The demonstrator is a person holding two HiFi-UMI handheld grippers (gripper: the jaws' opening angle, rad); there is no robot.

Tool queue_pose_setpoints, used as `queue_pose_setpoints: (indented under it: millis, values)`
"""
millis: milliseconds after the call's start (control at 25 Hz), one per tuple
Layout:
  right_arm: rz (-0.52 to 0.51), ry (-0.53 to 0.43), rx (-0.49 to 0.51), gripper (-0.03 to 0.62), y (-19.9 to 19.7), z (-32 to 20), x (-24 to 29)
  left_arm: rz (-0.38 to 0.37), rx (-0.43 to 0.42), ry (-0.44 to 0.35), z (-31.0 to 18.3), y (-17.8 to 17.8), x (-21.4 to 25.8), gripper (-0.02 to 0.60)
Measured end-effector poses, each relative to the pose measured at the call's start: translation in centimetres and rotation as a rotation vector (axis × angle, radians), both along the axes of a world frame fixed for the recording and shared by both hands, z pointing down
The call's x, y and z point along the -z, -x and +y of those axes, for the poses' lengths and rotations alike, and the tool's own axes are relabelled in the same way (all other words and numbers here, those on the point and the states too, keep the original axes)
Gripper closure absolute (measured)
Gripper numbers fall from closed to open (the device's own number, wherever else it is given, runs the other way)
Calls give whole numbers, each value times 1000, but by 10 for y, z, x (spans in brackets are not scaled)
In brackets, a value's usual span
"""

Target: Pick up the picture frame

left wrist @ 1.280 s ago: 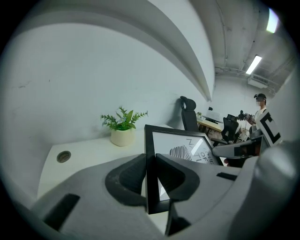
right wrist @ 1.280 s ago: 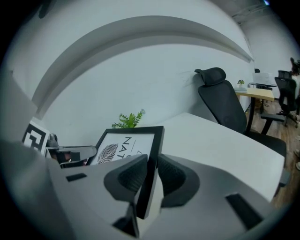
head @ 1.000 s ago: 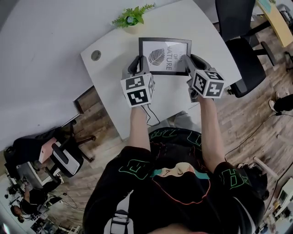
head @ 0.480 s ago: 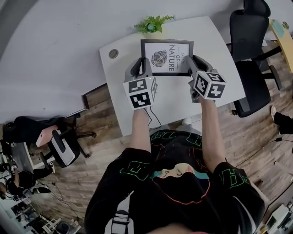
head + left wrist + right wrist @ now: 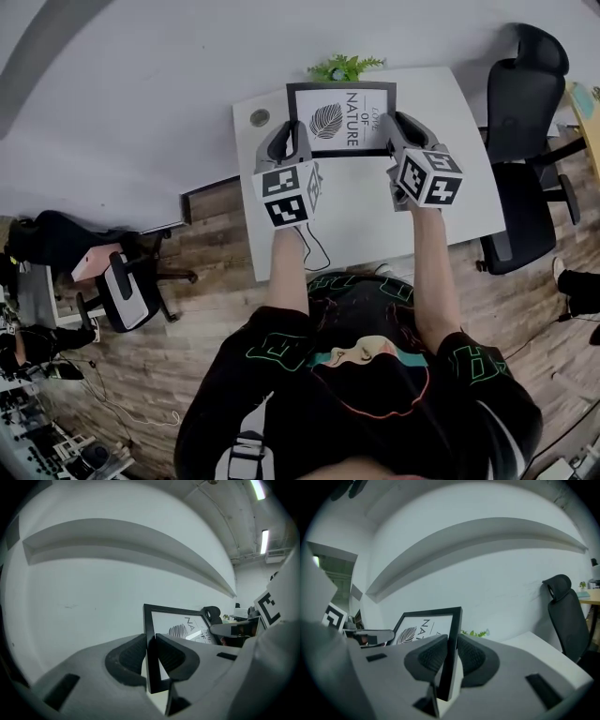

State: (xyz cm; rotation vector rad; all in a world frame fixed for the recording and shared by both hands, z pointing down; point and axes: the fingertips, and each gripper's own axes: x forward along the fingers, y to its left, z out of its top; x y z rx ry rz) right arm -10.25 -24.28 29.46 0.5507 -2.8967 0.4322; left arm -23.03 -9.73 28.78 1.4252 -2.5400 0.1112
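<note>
The black picture frame (image 5: 342,117) with a leaf print hangs in the air over the far part of the white table (image 5: 375,220), held by its two side edges. My left gripper (image 5: 292,141) is shut on the frame's left edge (image 5: 150,639), pads pressing both faces. My right gripper (image 5: 397,131) is shut on the right edge (image 5: 453,634) in the same way. In both gripper views the frame stands nearly upright between the jaws, print (image 5: 423,626) facing me. The lower corners are hidden by the gripper bodies.
A small green plant (image 5: 343,67) stands at the table's far edge, behind the frame. A round cable port (image 5: 260,118) sits at the table's far left. A black office chair (image 5: 527,103) stands to the right, another chair (image 5: 122,295) on the wooden floor at left.
Both grippers have risen together with the frame, lifting it off the table and tipping it more upright. The table now looks smaller and farther below.
</note>
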Motion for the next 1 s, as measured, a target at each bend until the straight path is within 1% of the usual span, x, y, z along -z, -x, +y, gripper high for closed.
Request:
queue_pose_setpoints:
  millis: [160,400,560,680,1000]
  values:
    - [-59,-66,27,520,15,3,30,-36,35,-52,10,8,24,509]
    - [-121,-128,89,521,36,18,63,-70,95,-106,32,20,48,508]
    - [-140,-156,124,520,50,27,77,-78,127,-133,45,27,56,508]
    - [-148,-181,133,522,62,32,84,-72,145,-145,52,36,59,506]
    - [-162,-221,177,522,68,36,94,-77,180,-182,59,37,62,506]
